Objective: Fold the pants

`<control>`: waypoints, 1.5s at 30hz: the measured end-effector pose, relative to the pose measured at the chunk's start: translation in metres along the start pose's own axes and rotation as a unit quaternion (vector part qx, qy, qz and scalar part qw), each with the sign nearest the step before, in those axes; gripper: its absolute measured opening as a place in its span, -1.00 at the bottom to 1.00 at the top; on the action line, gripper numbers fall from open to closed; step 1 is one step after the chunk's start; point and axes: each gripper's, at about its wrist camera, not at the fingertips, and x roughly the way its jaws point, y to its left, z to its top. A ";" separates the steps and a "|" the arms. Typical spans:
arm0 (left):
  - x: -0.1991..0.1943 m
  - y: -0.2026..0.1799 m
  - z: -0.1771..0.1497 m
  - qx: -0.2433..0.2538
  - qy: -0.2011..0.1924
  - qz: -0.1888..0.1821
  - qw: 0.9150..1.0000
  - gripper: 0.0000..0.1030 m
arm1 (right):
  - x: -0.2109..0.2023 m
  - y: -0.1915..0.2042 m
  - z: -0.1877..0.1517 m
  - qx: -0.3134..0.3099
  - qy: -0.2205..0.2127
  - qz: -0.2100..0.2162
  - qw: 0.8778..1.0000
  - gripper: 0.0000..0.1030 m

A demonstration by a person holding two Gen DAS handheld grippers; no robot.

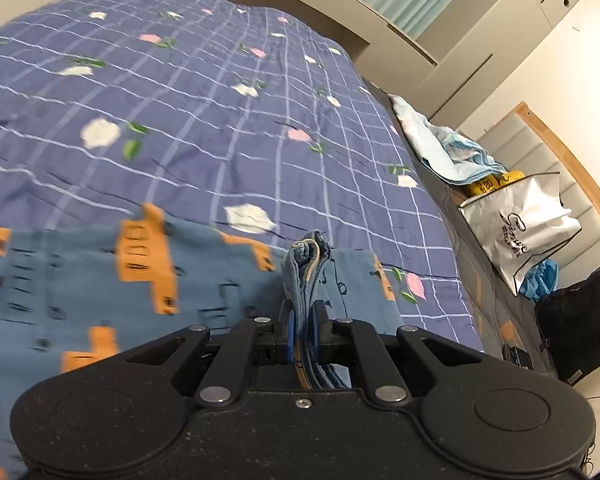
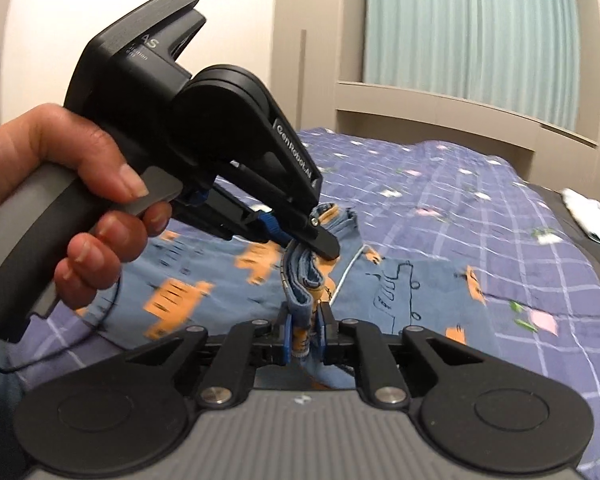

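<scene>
The pants (image 1: 100, 280) are blue with orange truck prints and lie on the bed; they also show in the right wrist view (image 2: 400, 288). My left gripper (image 1: 303, 320) is shut on a bunched edge of the pants, several layers pinched between its pads. My right gripper (image 2: 303, 326) is shut on another bunch of the same edge. In the right wrist view the left gripper (image 2: 312, 240), held by a hand (image 2: 60, 184), grips the fabric just beyond my right fingertips. Both hold the fabric a little above the bed.
The bed has a purple checked quilt (image 1: 200, 100) with flowers. A light blue towel (image 1: 440, 148), a white shopping bag (image 1: 524, 224) and a black bag (image 1: 580, 320) sit beside the bed at right. A cabinet and curtain (image 2: 480, 40) stand beyond.
</scene>
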 end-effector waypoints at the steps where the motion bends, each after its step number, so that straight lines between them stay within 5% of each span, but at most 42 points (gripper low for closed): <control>1: -0.007 0.006 0.001 0.001 0.001 0.005 1.000 -0.84 | 0.001 0.005 0.004 -0.002 0.001 0.012 1.000 -0.73; 8: -0.034 0.060 -0.006 -0.016 -0.002 0.031 0.999 -0.84 | 0.026 0.046 0.014 -0.035 0.034 0.088 0.995 -0.73; 17: -0.015 0.104 -0.020 -0.066 0.017 0.034 0.997 -0.65 | 0.058 0.067 0.002 -0.052 0.094 0.091 0.990 -0.68; 21: -0.017 0.112 -0.018 -0.084 0.011 0.041 0.996 0.02 | 0.058 0.070 0.002 -0.056 0.094 0.089 0.990 -0.35; 25: -0.022 0.110 -0.015 -0.081 -0.014 0.066 0.994 0.38 | 0.046 0.065 0.000 -0.047 0.076 0.091 0.992 0.43; 28: -0.017 0.106 -0.013 -0.072 -0.027 0.108 0.991 0.57 | 0.035 0.050 0.000 -0.037 0.057 0.062 0.996 0.83; 32: -0.007 0.100 -0.012 -0.059 -0.032 0.144 0.987 0.63 | 0.024 0.016 0.004 -0.028 0.027 -0.018 0.999 0.99; 38: 0.002 0.089 -0.017 -0.035 -0.036 0.176 0.983 0.69 | 0.053 -0.044 0.020 -0.006 0.040 -0.154 0.987 1.00; 45: 0.010 0.083 -0.019 -0.014 -0.031 0.187 0.982 0.84 | 0.089 -0.084 0.016 0.013 0.082 -0.214 0.973 1.00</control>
